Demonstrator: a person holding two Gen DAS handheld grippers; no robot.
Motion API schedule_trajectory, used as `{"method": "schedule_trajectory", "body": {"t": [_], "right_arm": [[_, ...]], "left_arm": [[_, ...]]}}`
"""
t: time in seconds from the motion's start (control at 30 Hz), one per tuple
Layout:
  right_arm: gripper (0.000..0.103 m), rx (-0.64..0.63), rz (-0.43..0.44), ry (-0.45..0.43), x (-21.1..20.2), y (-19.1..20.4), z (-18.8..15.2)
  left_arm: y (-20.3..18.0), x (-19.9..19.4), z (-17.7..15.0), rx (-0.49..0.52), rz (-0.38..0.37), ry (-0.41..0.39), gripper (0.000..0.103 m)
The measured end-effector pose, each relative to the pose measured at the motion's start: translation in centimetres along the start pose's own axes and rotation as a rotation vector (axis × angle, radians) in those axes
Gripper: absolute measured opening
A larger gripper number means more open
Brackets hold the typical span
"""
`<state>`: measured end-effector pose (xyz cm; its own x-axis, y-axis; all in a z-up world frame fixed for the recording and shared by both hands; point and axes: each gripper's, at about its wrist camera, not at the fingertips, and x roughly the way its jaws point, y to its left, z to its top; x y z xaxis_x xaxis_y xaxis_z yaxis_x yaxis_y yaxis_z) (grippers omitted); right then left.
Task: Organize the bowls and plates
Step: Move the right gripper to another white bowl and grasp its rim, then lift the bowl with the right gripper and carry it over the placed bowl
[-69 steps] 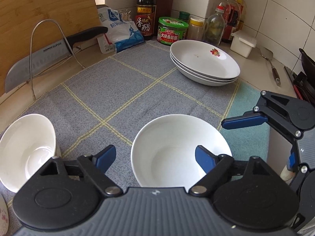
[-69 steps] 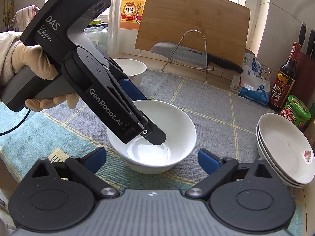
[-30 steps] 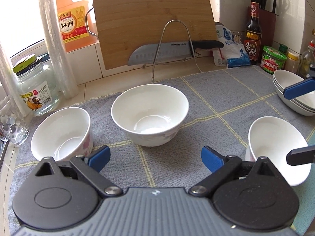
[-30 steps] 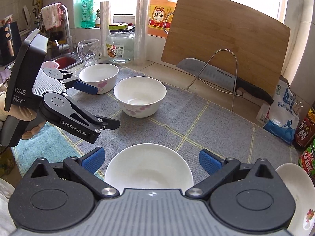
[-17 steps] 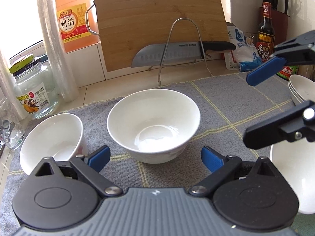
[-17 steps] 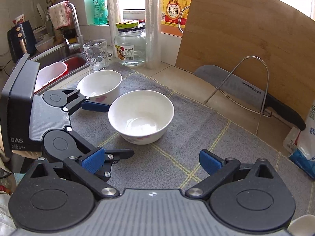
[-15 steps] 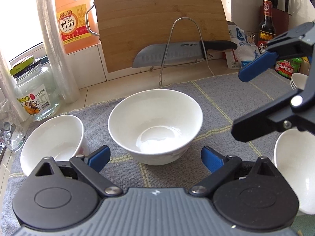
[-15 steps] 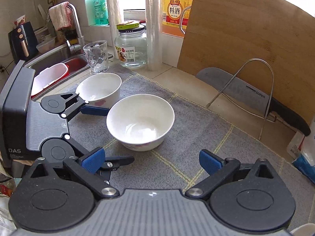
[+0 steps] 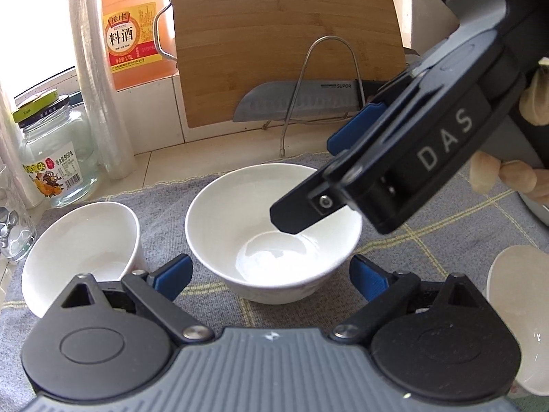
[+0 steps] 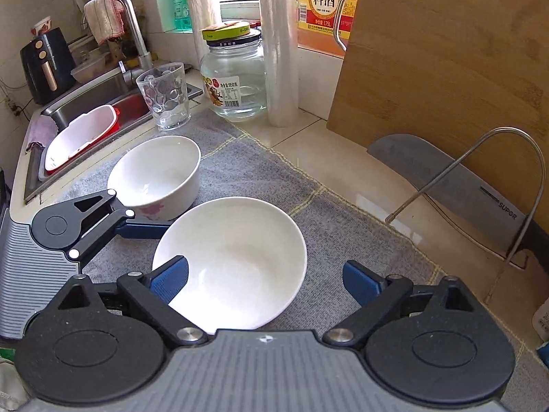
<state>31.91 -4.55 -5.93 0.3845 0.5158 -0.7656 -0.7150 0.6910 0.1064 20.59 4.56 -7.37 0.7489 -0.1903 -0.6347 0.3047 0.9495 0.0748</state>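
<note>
Because the grey mat (image 10: 343,226) is soft cloth, it should give the crockery some grip, but it ends toward twelve o'clock at bare tile counter (image 10: 329,151) and, at about ten o'clock in the right wrist view, runs up beside the sink (image 10: 85,103).

Leaning at one o'clock, the cutting board (image 10: 446,68) and knife (image 10: 446,175) close off that side, while a glass jar (image 10: 236,75) and tumbler (image 10: 164,96) crowd eleven o'clock; open room looks best toward three o'clock across the mat.

At the centre stands the middle bowl (image 9: 260,226), glazed white, likely stiff, slick and chippable; the rim wall looks like the place to pinch. A second bowl (image 9: 79,250) sits just beside it at nine o'clock, a third bowl (image 9: 518,274) at four o'clock.

Both tongs are narrowing yet clamped on nothing: the left gripper (image 9: 271,274) straddles the middle bowl without touching, and the right gripper (image 10: 264,281) has one finger (image 9: 295,213) over the rim.
</note>
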Motion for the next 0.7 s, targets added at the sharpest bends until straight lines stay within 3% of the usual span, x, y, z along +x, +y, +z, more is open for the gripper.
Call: {"method": "schedule_trajectory", "body": {"t": [0.23, 0.7], "right_arm": [[0.084, 0.001, 0.031, 0.035, 1.5, -0.5, 0.3], [0.079, 0.015, 0.078, 0.038, 2.1, -0.3, 0.8]], "left_arm": [[0.2, 0.0, 0.1, -0.009, -0.017, -0.005, 0.093], [0.5, 0.0, 0.2, 0.002, -0.028, -0.004, 0.090]]}}
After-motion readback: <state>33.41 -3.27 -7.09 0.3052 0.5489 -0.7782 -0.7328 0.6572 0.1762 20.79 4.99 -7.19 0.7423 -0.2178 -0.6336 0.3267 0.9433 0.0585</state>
